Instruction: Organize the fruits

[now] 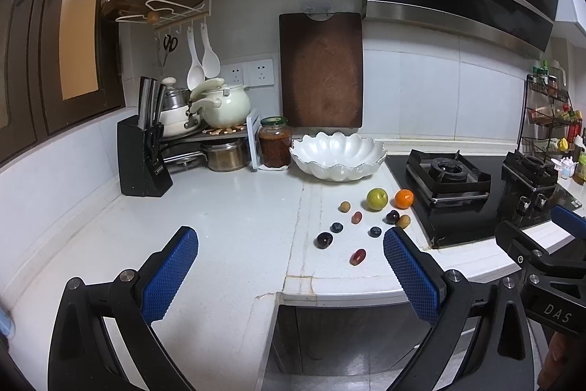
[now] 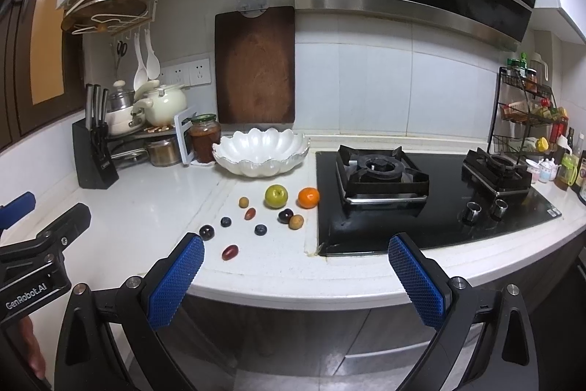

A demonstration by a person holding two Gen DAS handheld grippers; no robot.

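A white scalloped bowl (image 1: 337,156) (image 2: 260,152) stands empty at the back of the counter. In front of it lie a green apple (image 1: 377,199) (image 2: 276,196), an orange (image 1: 403,198) (image 2: 308,197), dark plums (image 1: 324,240) (image 2: 206,232), blueberries (image 1: 336,227) (image 2: 260,229), red grapes (image 1: 358,256) (image 2: 230,252) and small tan fruits (image 1: 404,221) (image 2: 296,221). My left gripper (image 1: 291,244) is open and empty, short of the counter edge. My right gripper (image 2: 296,251) is open and empty, short of the fruits.
A gas hob (image 1: 472,193) (image 2: 421,185) lies right of the fruits. A jar (image 1: 274,141) (image 2: 204,138), pots (image 1: 223,105), a knife block (image 1: 141,156) (image 2: 93,156) and a hanging cutting board (image 1: 321,70) (image 2: 255,66) line the back. A spice rack (image 2: 527,112) stands far right.
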